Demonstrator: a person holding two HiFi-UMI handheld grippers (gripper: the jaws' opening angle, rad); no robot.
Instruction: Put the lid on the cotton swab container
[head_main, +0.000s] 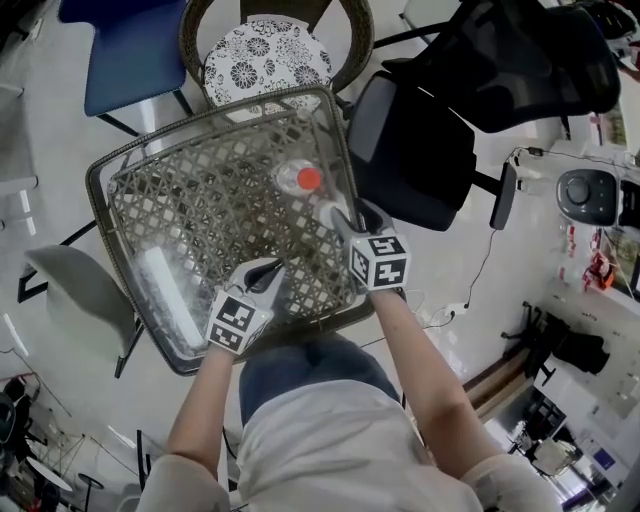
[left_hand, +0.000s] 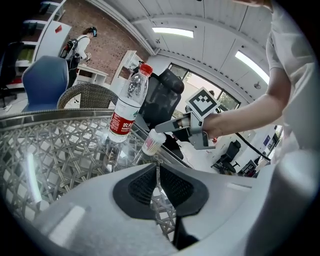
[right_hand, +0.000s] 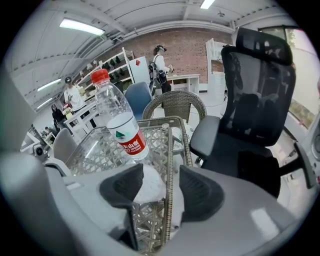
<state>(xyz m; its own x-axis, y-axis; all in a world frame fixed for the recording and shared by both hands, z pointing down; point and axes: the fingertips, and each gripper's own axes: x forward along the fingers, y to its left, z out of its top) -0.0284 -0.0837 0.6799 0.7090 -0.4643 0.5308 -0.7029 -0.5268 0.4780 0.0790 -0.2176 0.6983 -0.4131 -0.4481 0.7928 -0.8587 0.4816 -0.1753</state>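
Water bottle (left_hand: 127, 107) just beyond swab container (left_hand: 153, 142), office chair (head_main: 415, 150) beside table (head_main: 170, 230)

I can read only the red label (right_hand: 131, 140) on my water bottle (right_hand: 116, 107), upper left: 农夫山泉, "Nongfu Spring" beneath.

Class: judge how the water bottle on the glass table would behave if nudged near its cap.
Tall and narrow, the water bottle would probably tip. On the smooth glass tabletop, a low push might slide it instead.
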